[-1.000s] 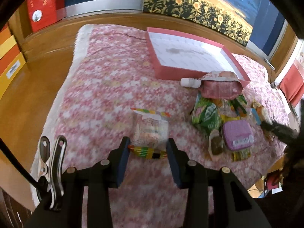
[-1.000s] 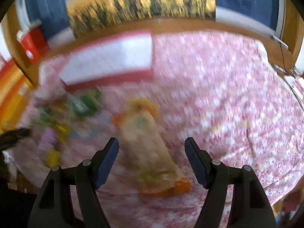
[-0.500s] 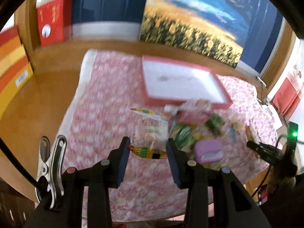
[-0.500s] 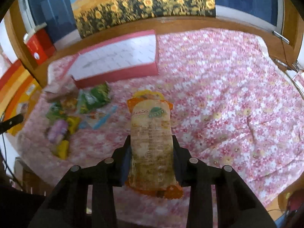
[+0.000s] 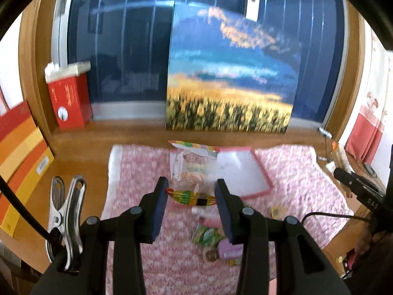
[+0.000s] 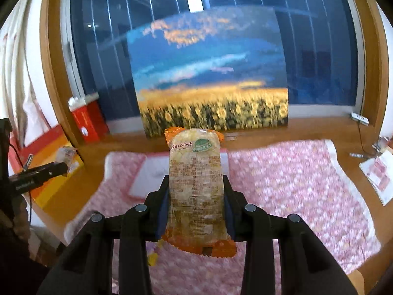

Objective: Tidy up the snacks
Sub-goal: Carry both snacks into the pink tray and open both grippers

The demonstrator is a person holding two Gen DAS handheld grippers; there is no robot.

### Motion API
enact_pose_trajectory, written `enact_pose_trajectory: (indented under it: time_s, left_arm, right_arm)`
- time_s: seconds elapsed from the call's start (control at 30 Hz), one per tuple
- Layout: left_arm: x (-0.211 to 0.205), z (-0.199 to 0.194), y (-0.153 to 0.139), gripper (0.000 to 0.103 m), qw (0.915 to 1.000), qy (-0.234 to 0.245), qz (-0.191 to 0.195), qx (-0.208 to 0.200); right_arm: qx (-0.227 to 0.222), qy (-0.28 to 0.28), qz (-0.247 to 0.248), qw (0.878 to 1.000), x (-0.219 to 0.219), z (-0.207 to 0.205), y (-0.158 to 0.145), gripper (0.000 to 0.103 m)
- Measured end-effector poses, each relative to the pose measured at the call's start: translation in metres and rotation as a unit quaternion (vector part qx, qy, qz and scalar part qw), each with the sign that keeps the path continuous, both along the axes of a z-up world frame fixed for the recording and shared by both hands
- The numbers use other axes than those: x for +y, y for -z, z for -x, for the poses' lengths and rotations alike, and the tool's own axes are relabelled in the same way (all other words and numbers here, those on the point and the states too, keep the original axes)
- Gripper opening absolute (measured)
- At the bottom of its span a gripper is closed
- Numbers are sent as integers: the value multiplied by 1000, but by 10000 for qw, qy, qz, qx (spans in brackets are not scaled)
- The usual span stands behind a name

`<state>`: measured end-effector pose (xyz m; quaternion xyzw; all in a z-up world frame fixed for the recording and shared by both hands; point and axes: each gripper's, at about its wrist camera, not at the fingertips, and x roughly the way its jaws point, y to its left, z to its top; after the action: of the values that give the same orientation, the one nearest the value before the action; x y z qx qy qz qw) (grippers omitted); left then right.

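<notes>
Orange-edged, clear snack packet (image 6: 196, 186) stands upright, clamped between the right gripper (image 6: 196, 204) jaws. The left gripper (image 5: 191, 196) jaws pinch the striped bottom seam of a clear candy bag (image 5: 192, 169) — lifted ahead of them. Beyond both lies a pink tray (image 5: 245, 172) on a pink floral cloth (image 6: 294, 184); more snacks (image 5: 216, 243) lie below the left jaws.

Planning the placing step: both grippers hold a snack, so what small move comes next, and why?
Probably carry both forward and down toward the pink tray. The left gripper pinches the clear striped-edge packet and the right gripper grips the orange-edged packet, both raised above the floral cloth.
</notes>
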<state>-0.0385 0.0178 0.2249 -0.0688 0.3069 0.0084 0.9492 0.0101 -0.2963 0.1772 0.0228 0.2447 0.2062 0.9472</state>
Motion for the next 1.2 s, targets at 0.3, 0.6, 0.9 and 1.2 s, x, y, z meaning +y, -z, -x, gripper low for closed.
enact_pose_trajectory:
  time_s: [0.3, 0.6, 0.9, 1.2]
  left_arm:
    - [-7, -5, -17, 41, 9986, 145, -256, -430]
    - [10, -26, -14, 41, 9977, 3, -555, -384]
    - [21, -59, 6, 41, 9985, 68, -443, -304]
    - [24, -99, 28, 41, 9992, 249, -297, -77]
  right_arm:
    - [-483, -321, -186, 9981, 15, -2, -18, 38]
    - [-708, -455, -259, 9961, 26, -29, -20, 38]
    - [-592, -505, -201, 9968, 41, -61, -6, 38]
    - [-399, -317, -83, 9987, 44, -98, 6, 38]
